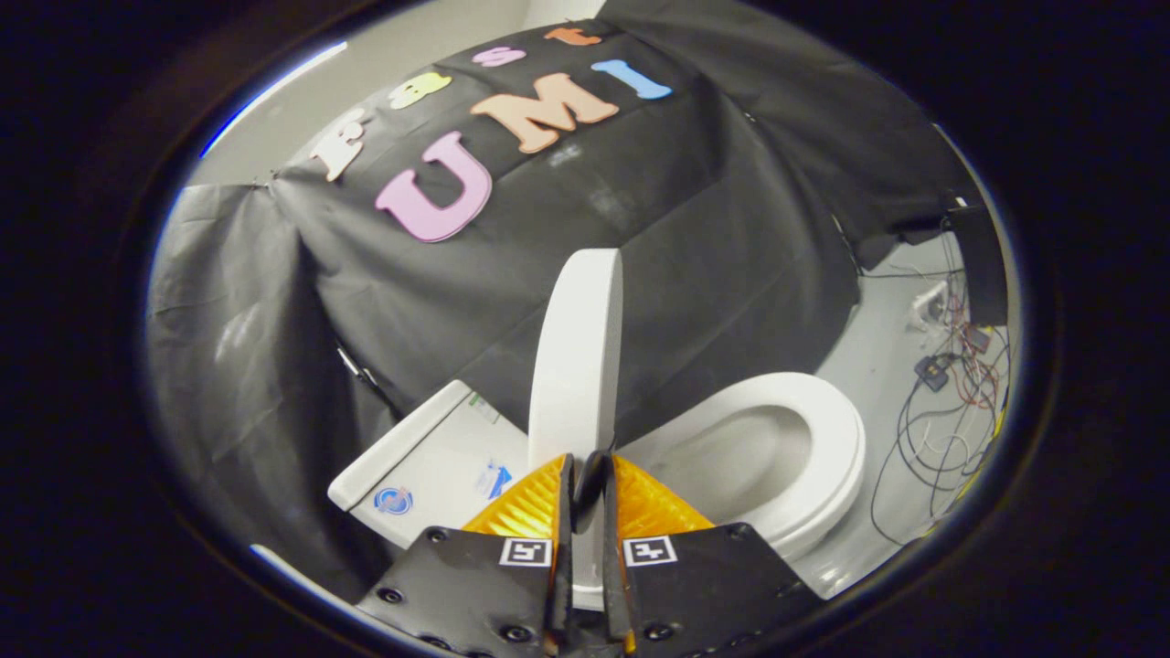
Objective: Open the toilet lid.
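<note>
Looking along my gripper [585, 480]: fingers nearly together, a thin gap left between them.
Grip: I see the lower edge of the toilet lid [578, 366] sitting in that gap; whether both fingers press on it I cannot tell.
Lid: raised, standing upright just ahead of the fingers.
Seat [827, 457]: down, ringing the open bowl beside the lid.
Tank [430, 466]: on the lid's other side.
Floor [877, 366]: loose cables [941, 411] beyond the seat.

White toilet lid [578, 356], white seat [823, 429], white tank [430, 461] with blue stickers, black cloth wall [640, 228], grey floor [882, 366], red and black wires [960, 384]
</note>
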A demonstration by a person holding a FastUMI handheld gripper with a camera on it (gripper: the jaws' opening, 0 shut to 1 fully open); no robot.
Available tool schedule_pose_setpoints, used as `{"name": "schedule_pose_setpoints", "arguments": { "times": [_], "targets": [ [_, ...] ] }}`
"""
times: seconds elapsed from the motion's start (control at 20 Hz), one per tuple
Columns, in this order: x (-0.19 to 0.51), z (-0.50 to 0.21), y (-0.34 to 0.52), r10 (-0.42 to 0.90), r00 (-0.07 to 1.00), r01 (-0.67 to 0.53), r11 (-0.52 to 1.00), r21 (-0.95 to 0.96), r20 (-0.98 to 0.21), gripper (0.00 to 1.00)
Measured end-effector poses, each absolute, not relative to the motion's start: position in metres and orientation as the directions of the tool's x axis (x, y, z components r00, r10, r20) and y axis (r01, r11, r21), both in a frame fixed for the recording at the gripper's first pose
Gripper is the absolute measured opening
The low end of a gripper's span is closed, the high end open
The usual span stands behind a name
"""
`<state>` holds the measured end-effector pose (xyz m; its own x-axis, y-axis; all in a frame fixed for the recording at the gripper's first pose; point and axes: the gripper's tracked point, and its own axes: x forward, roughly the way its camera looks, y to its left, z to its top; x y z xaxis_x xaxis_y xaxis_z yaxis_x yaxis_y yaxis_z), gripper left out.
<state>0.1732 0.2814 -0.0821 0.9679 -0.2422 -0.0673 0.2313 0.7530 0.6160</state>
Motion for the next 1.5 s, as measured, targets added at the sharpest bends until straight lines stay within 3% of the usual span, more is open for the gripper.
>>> {"name": "schedule_pose_setpoints", "arguments": {
  "times": [0.6, 1.5],
  "targets": [
    [0.201, -0.039, 0.342, -0.060, 0.998, 0.062, 0.918, 0.393, -0.016, 0.14],
    [0.241, -0.015, 0.420, 0.117, 0.993, -0.112, 0.968, 0.227, -0.011, 0.15]
  ]
}}
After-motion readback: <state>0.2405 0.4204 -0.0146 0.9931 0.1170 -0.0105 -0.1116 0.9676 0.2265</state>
